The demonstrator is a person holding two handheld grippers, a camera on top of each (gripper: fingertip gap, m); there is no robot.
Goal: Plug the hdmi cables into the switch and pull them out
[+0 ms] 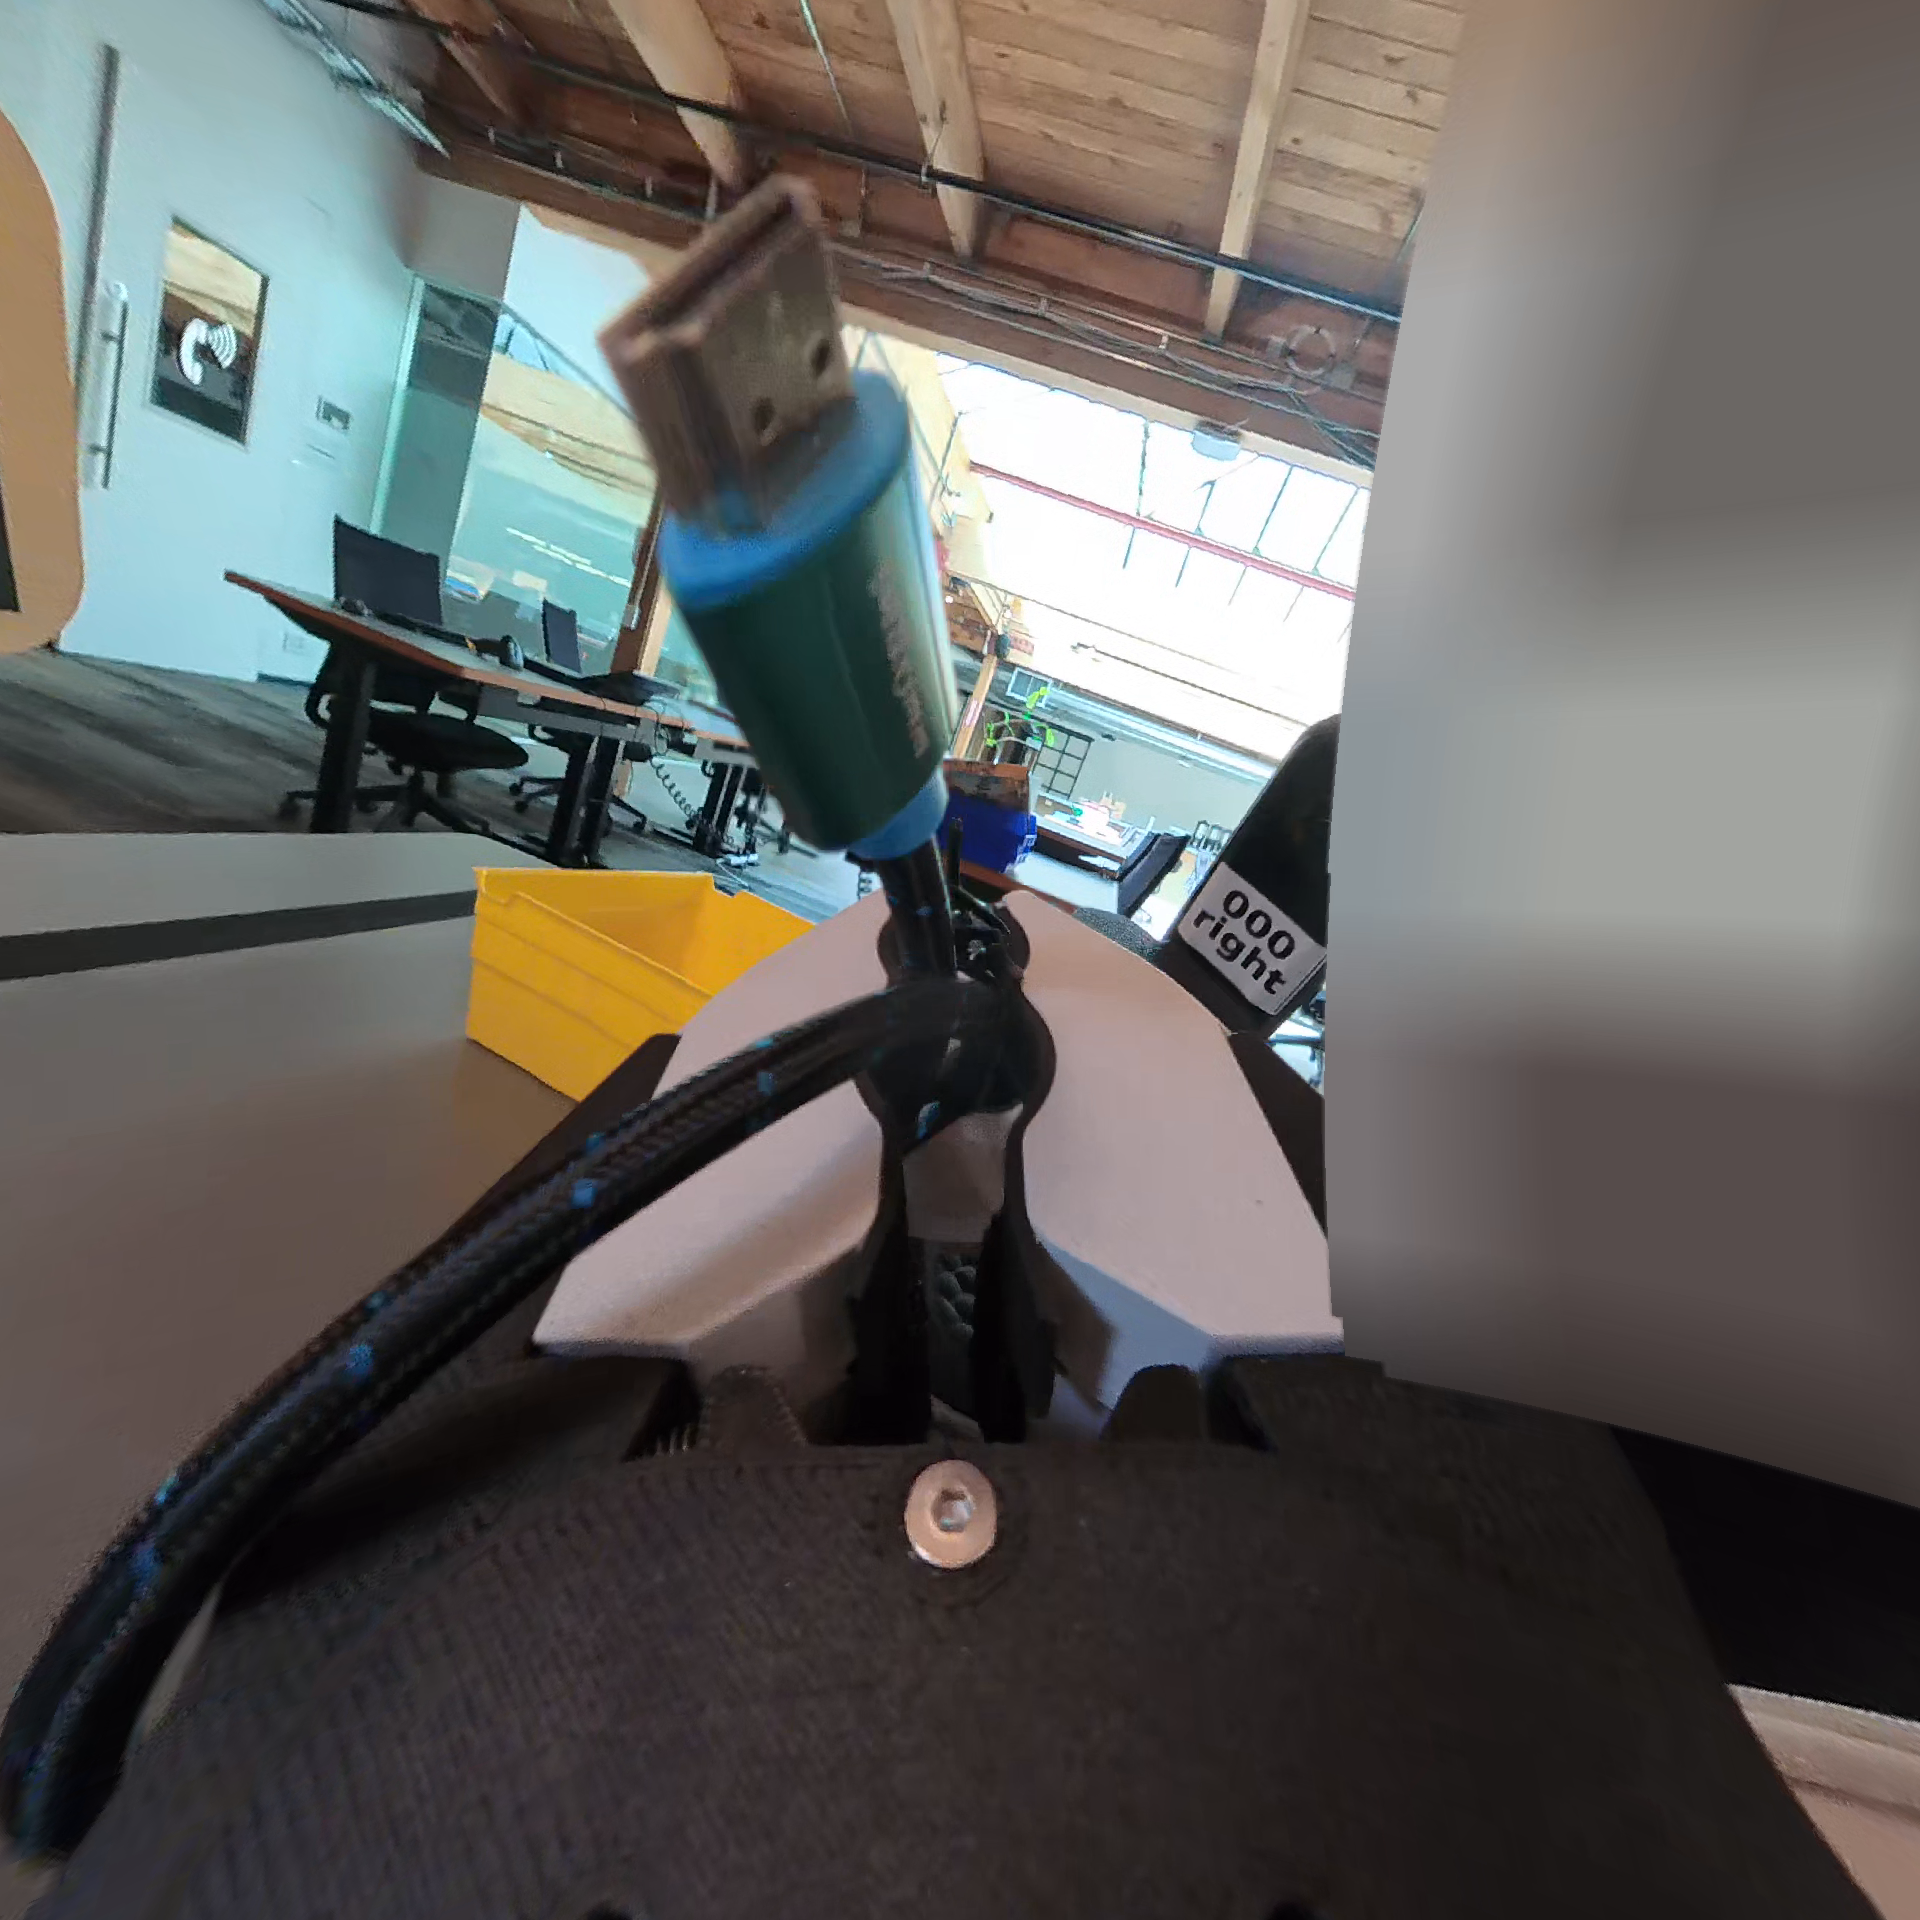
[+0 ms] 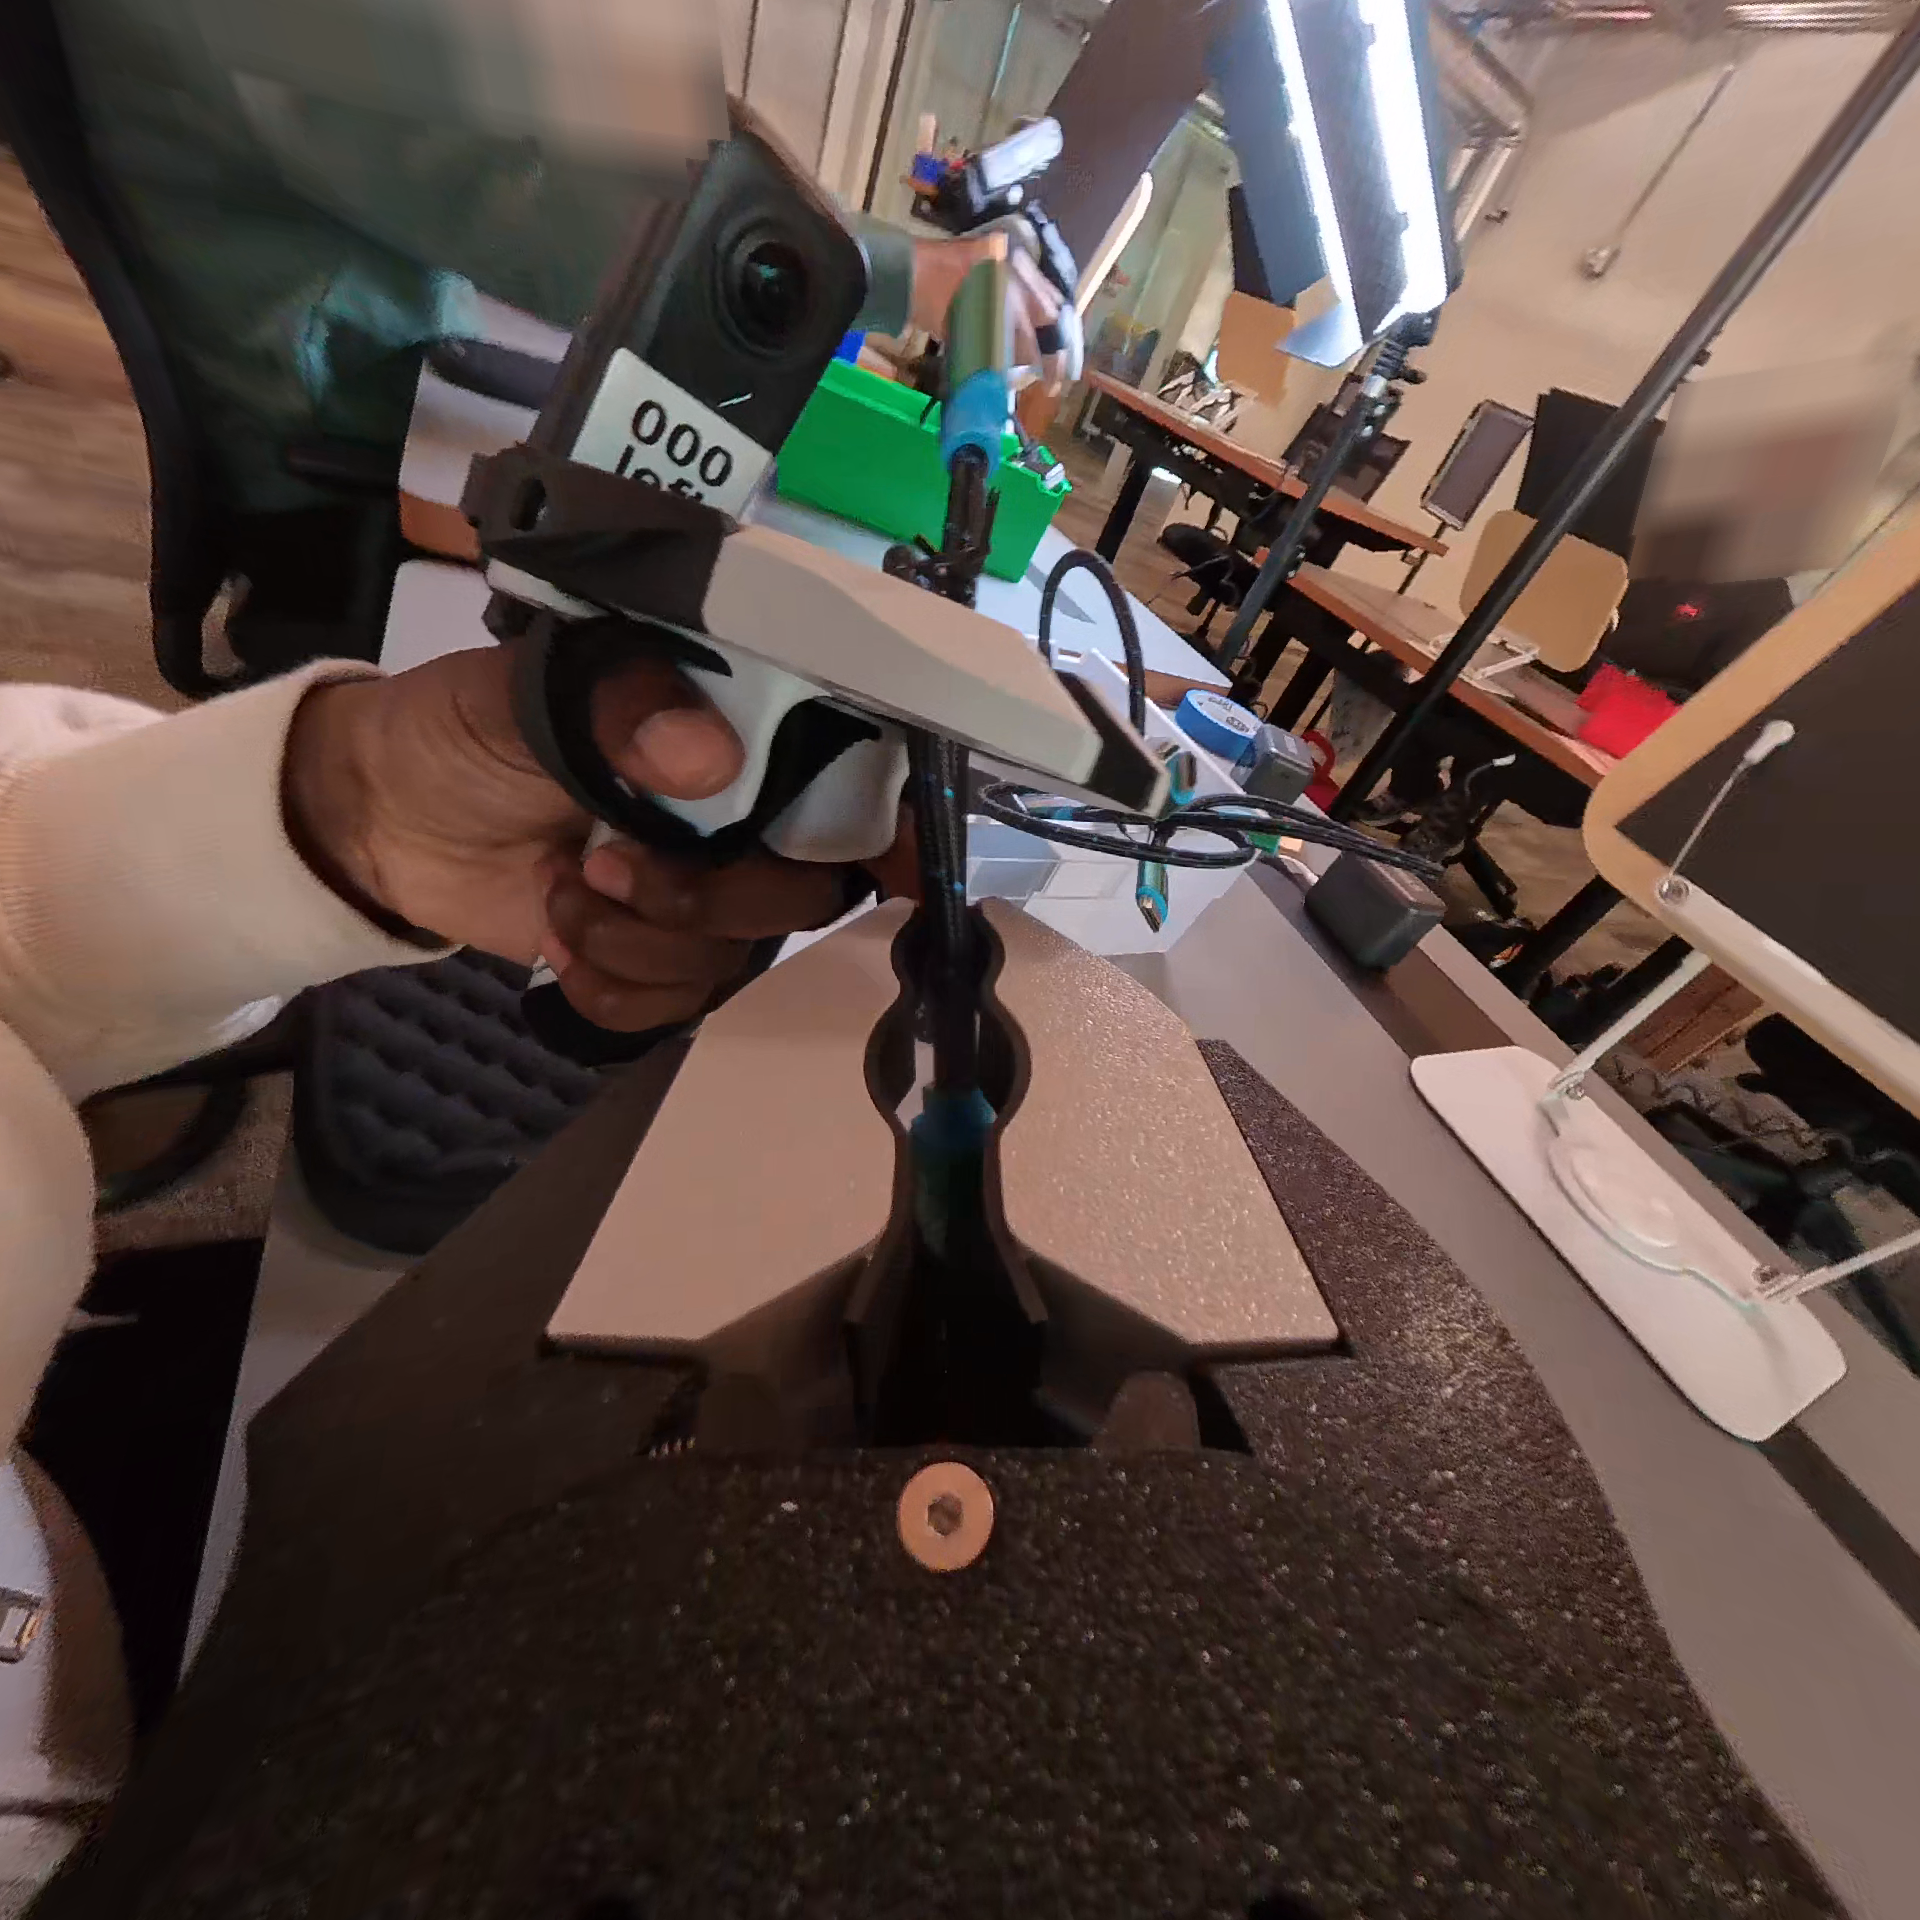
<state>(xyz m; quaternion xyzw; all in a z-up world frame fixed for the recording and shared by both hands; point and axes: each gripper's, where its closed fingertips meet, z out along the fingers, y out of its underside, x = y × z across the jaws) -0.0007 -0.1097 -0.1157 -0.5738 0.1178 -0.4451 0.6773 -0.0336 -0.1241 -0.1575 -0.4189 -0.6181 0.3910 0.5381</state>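
Observation:
My left gripper (image 1: pixel 951 956) is shut on a black braided HDMI cable (image 1: pixel 582 1195) just below its plug. The plug (image 1: pixel 800 582), green with blue rings and a metal tip, sticks up above the fingertips, tilted left. The cable loops down to the lower left. In the right wrist view a hand holds the left gripper (image 2: pixel 945 561), with the plug (image 2: pixel 977 343) above it. My right gripper (image 2: pixel 951 935) is shut on a second green and blue plug (image 2: pixel 945 1143) deep between its fingers; its cable (image 2: pixel 940 831) runs forward under the left gripper. A small dark grey box (image 2: pixel 1371 914) sits on the table.
A yellow bin (image 1: pixel 592 956) stands on the grey table (image 1: pixel 208 1143). A green bin (image 2: pixel 894 468), a white tray (image 2: pixel 1091 883) with loose cables, a blue tape roll (image 2: pixel 1216 717) and a white stand base (image 2: pixel 1621 1226) are ahead and to the right.

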